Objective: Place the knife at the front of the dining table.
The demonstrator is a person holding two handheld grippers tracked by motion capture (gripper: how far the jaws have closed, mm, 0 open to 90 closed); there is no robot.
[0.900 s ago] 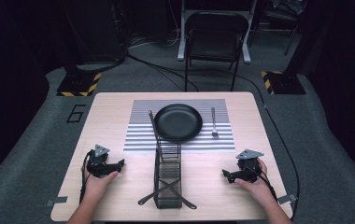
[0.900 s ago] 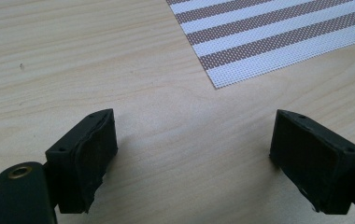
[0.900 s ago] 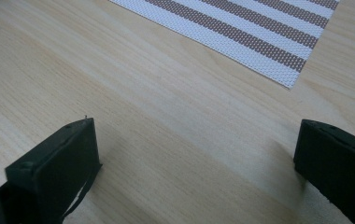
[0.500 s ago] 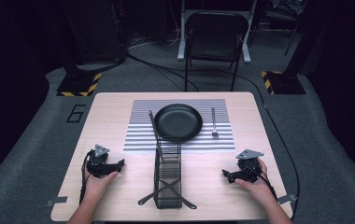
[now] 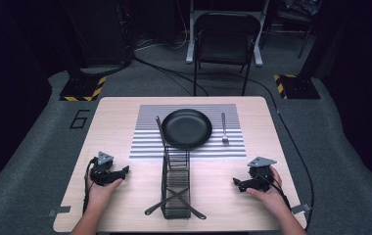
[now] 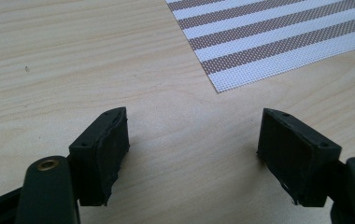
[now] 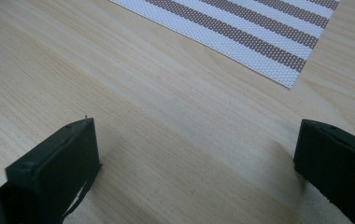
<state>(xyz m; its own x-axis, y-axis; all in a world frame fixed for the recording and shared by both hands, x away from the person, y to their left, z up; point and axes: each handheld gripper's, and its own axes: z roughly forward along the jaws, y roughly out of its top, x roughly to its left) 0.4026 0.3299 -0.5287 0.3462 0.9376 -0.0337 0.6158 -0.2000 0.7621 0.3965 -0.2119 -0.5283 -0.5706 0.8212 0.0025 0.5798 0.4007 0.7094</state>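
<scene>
Wire rack [image 5: 176, 183] stood at the table's [image 5: 115, 122] near middle, between the two hand-held grippers, its far end against the black pan [image 5: 186, 128] on the striped mat [image 5: 145, 139]. What looked like tongs [image 5: 174, 201] lay crossed inside it. Left hand-held gripper [image 5: 123, 170] and right hand-held gripper [image 5: 236, 182] rested on bare wood, jaws spread, empty.

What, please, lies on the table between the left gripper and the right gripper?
In the high view, the black wire rack stands between the left gripper and the right gripper, with bare wooden table on either side of it.
</scene>
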